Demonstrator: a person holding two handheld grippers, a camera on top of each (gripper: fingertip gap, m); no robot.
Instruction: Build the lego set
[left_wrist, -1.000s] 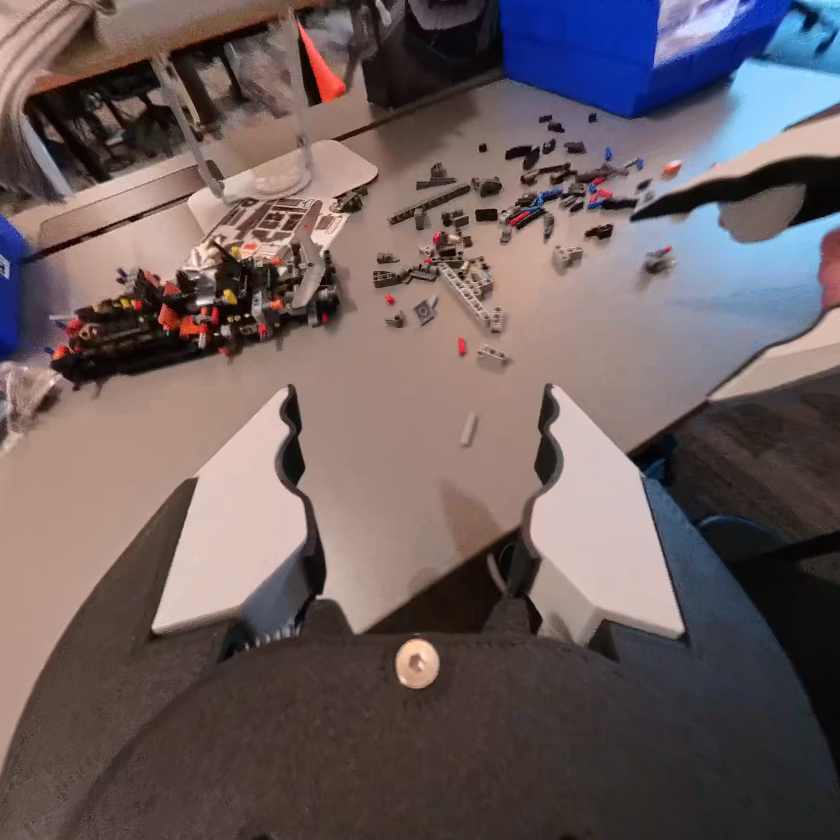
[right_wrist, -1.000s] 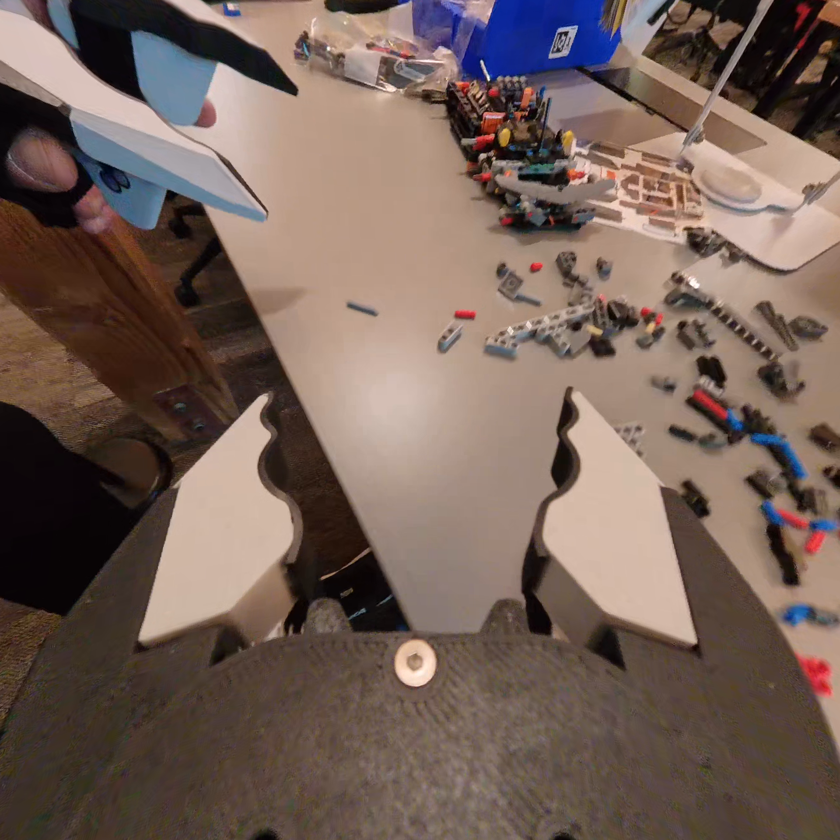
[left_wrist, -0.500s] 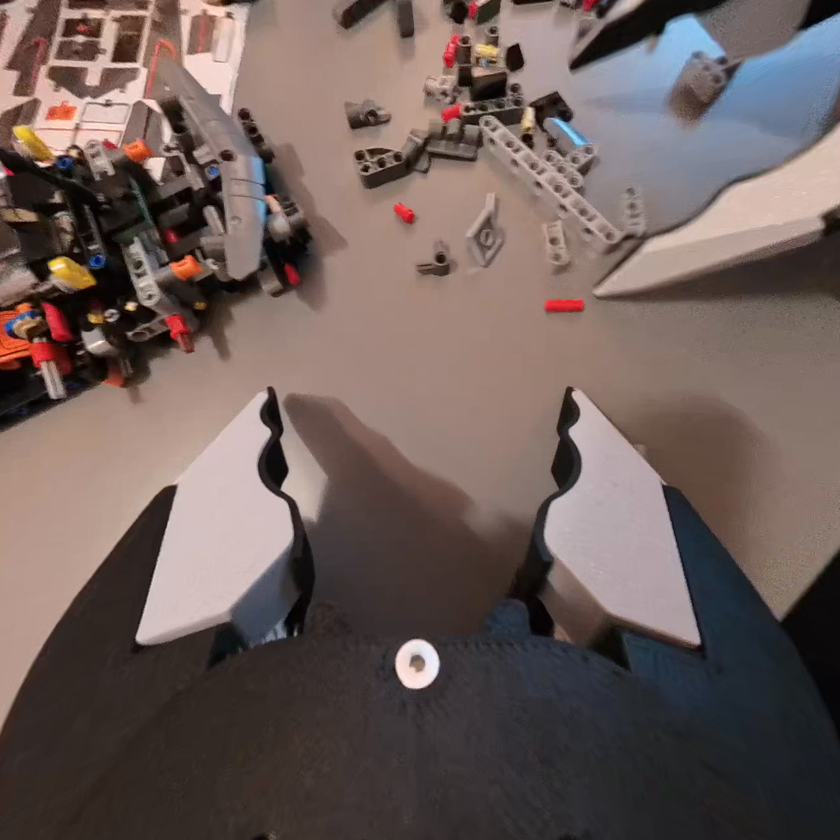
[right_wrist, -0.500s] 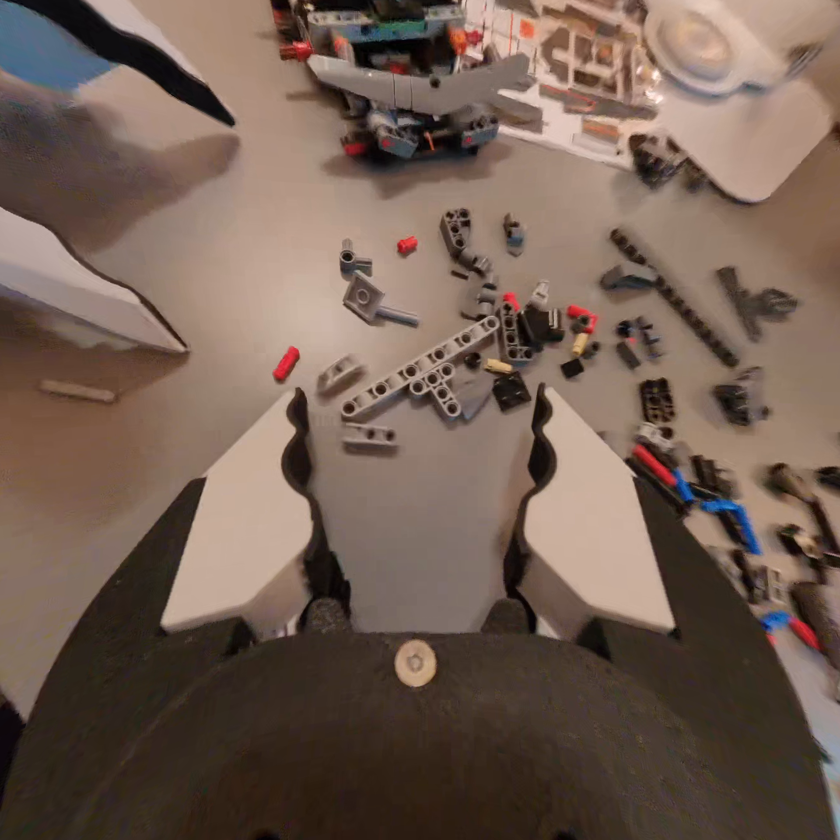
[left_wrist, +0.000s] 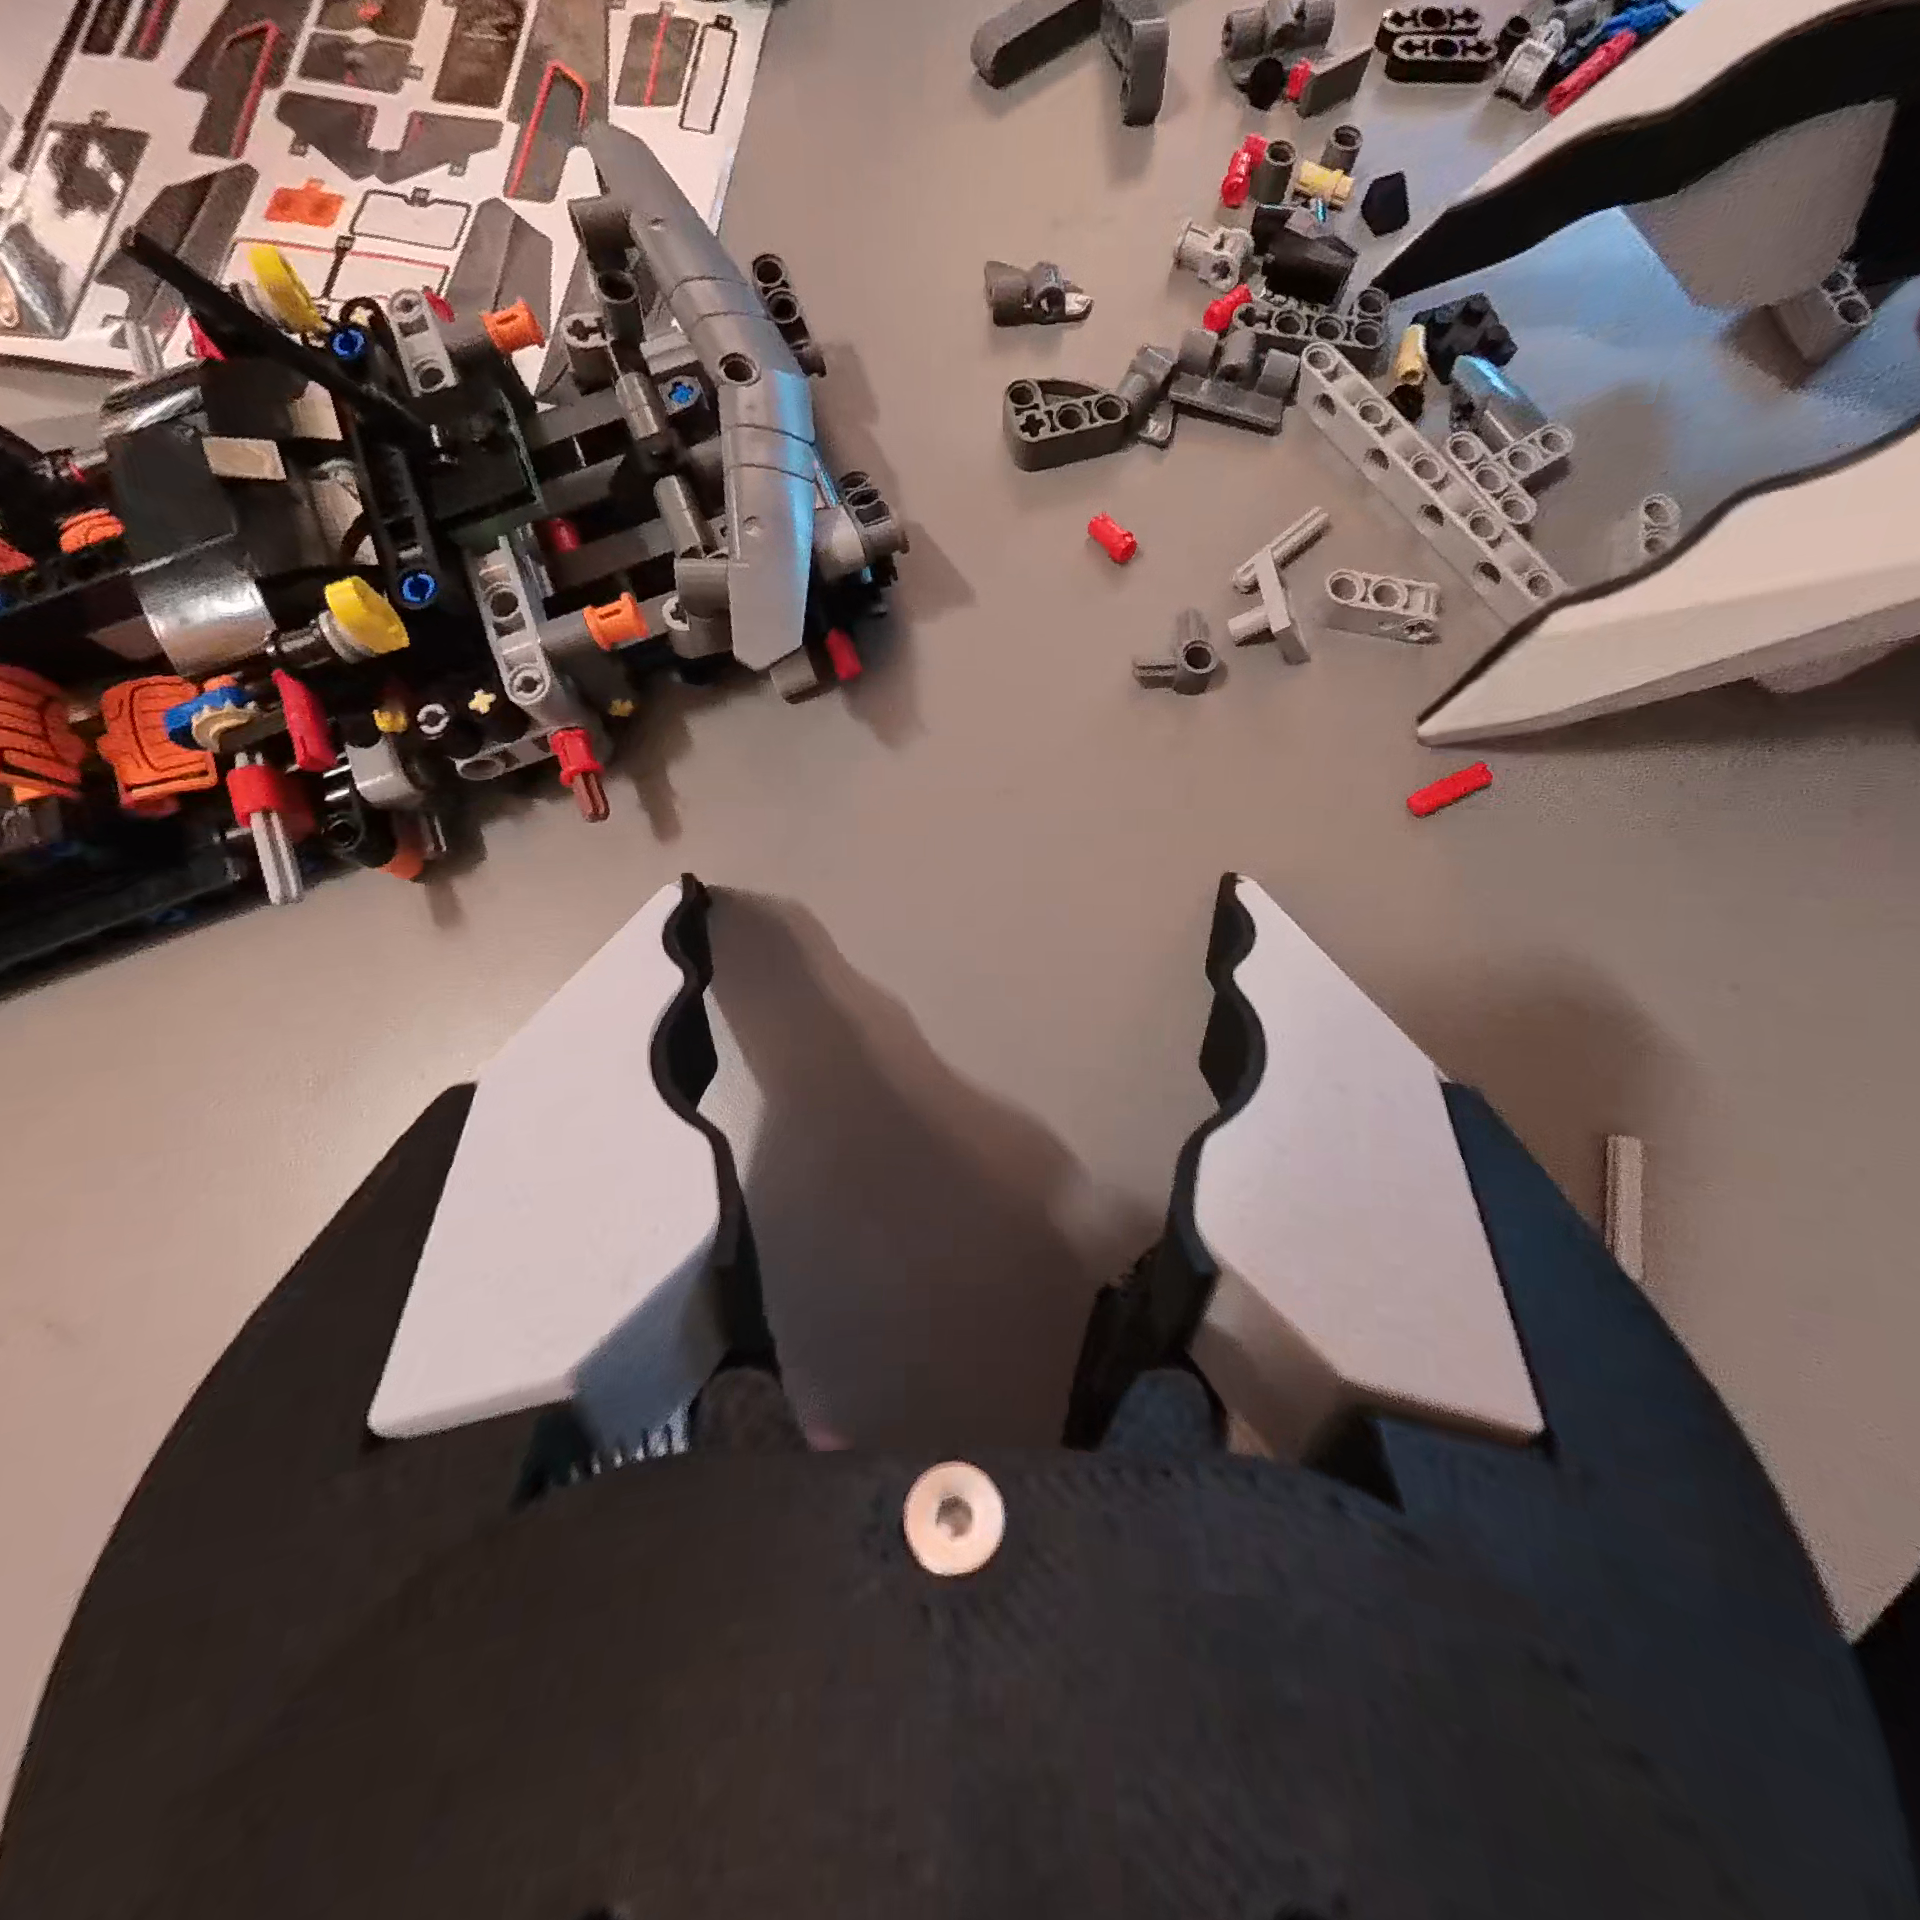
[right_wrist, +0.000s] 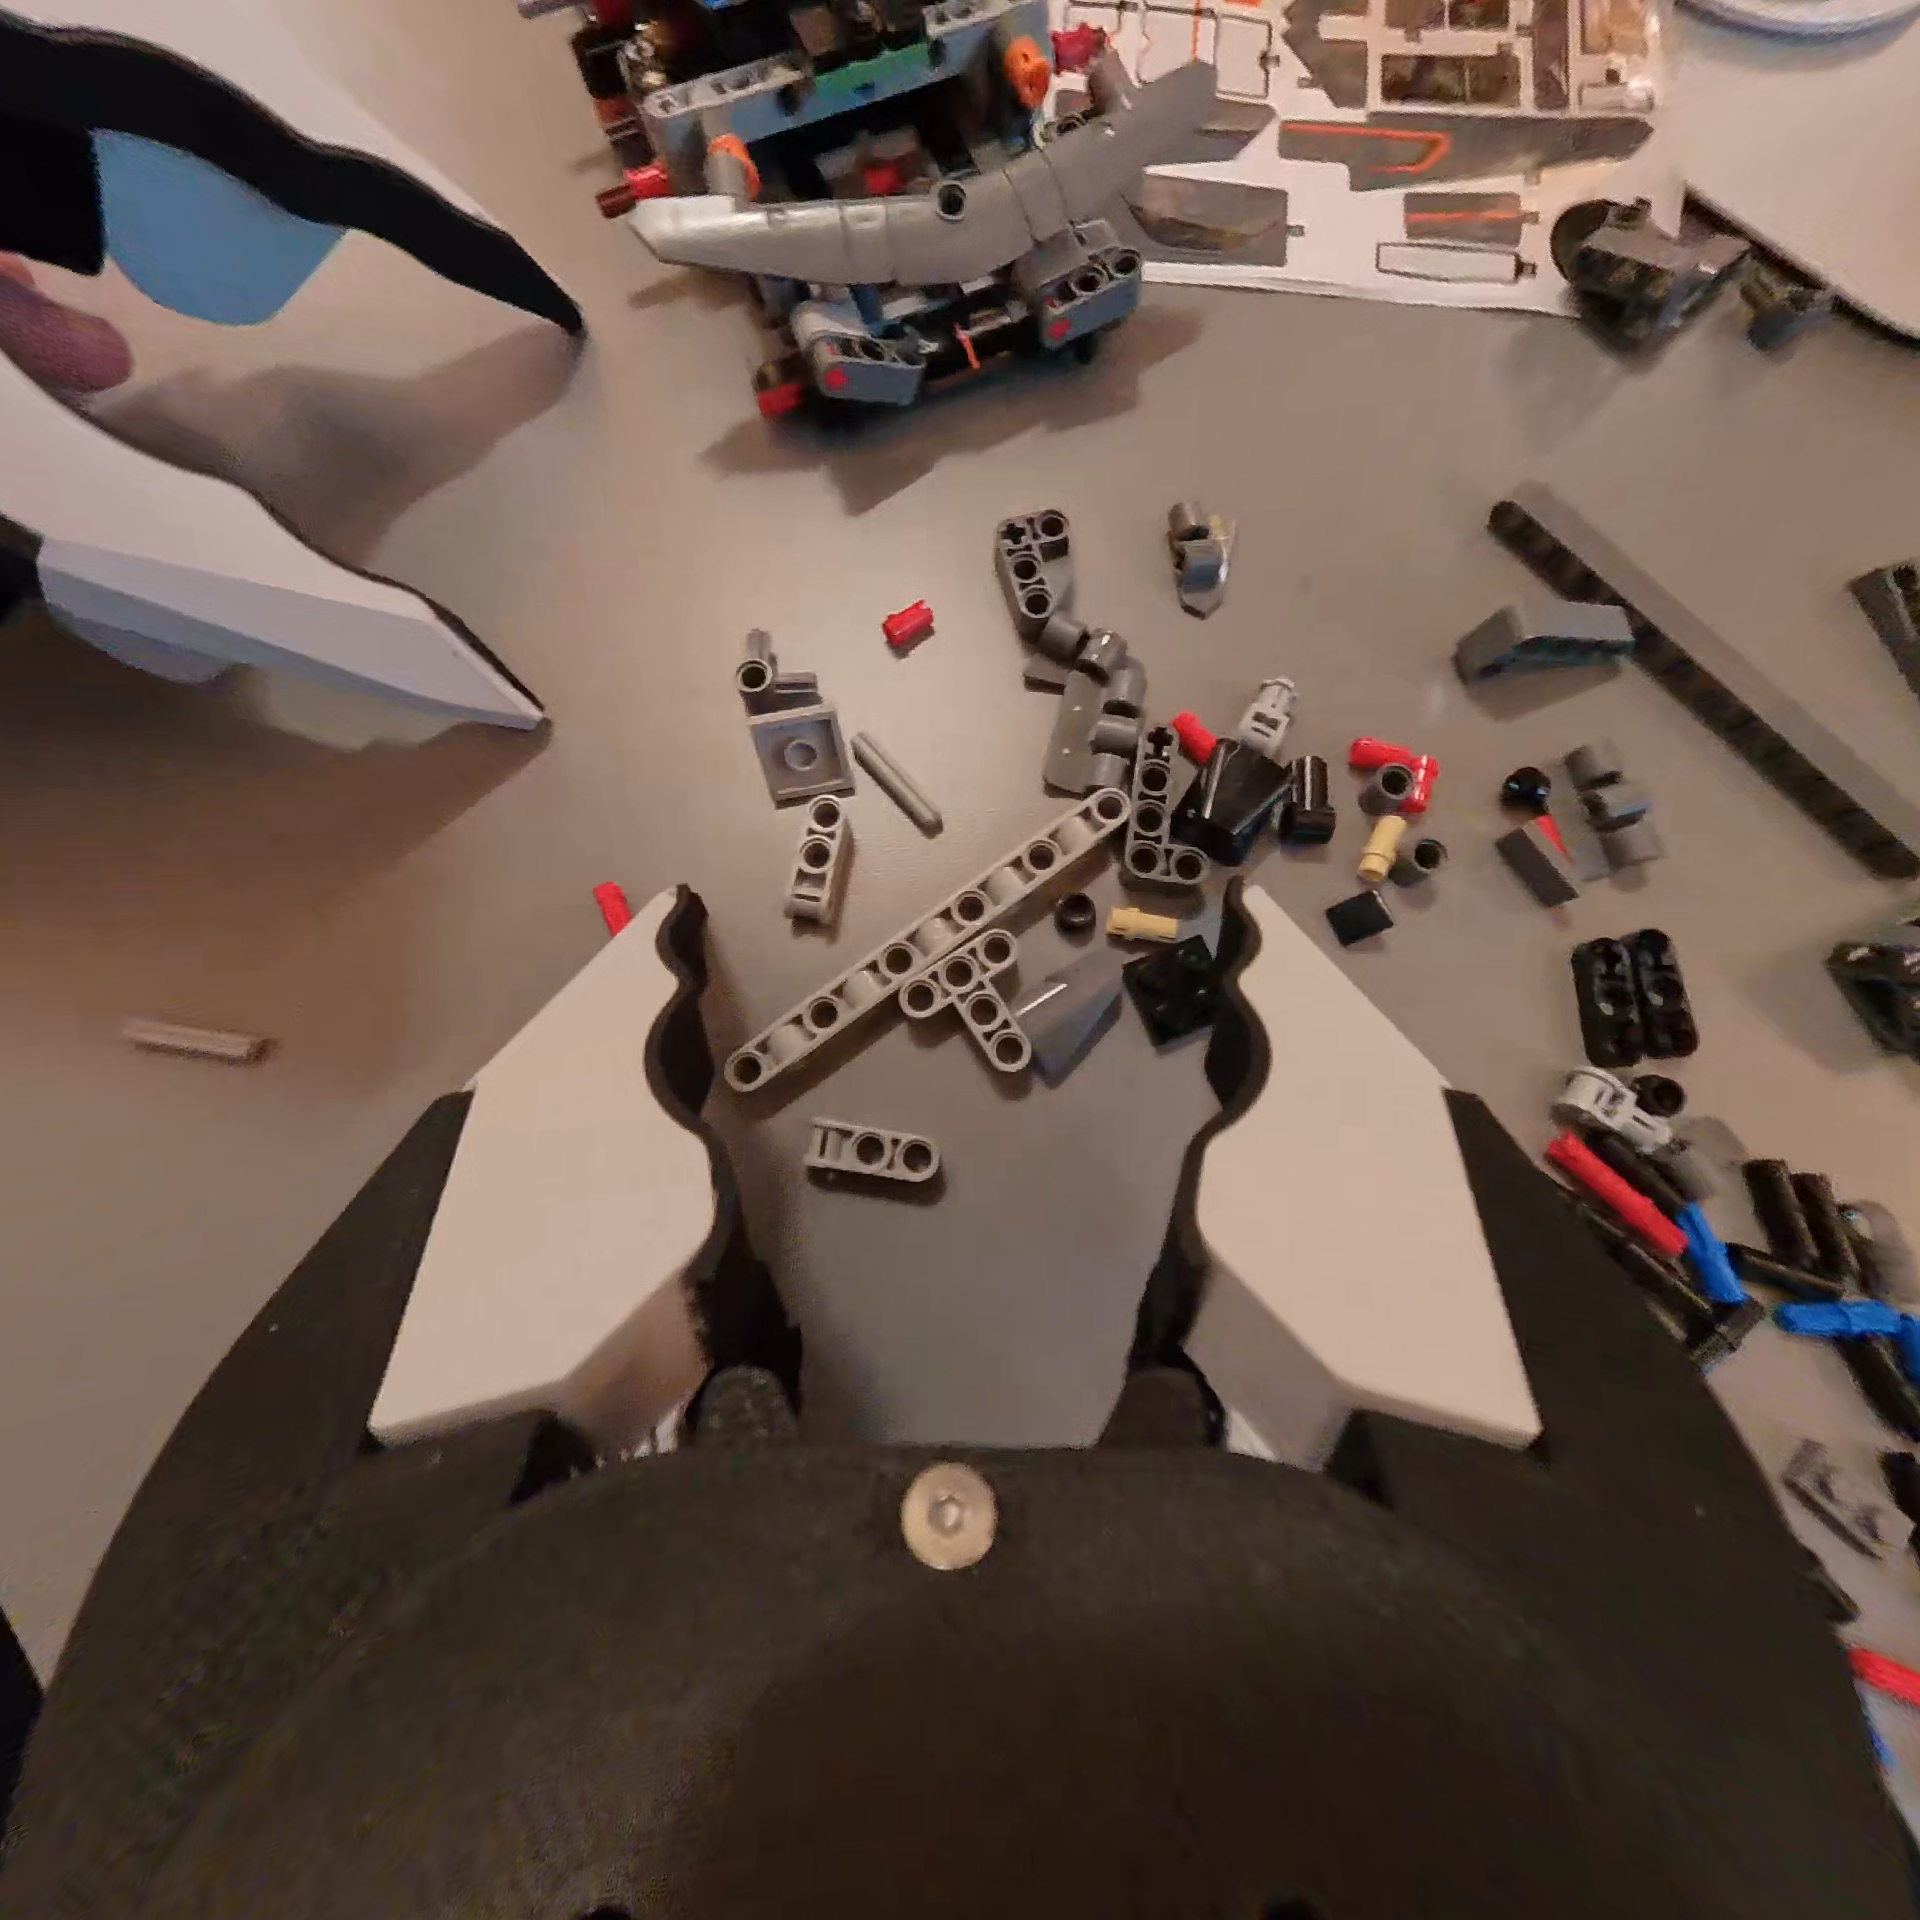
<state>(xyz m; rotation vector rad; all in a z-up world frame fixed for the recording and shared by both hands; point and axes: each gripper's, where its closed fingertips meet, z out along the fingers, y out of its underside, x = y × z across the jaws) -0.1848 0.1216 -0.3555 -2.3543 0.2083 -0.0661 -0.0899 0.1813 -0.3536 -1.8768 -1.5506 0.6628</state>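
Right gripper (right_wrist: 966, 894), spread and empty, hovers over the long grey beam (right_wrist: 925, 940); left gripper (left_wrist: 961, 883) spread too. Best to straddle the beam squarely, model (right_wrist: 883, 187) at twelve o'clock.

Hobby workspace: grey table (left_wrist: 987, 810), sticker sheet (left_wrist: 364, 125).

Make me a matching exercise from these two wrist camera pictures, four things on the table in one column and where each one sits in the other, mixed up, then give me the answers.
Things:
1. long light grey beam
2. sticker sheet
3. half-built model
4. left tongs

Places:
A. over bare table, nothing between the fingers
B. partly under the far end of the model
C. between the tips of the right tongs, among loose parts
D. on the table left of the loose parts, seen from the left wrist

Pairs: 1-C, 2-B, 3-D, 4-A
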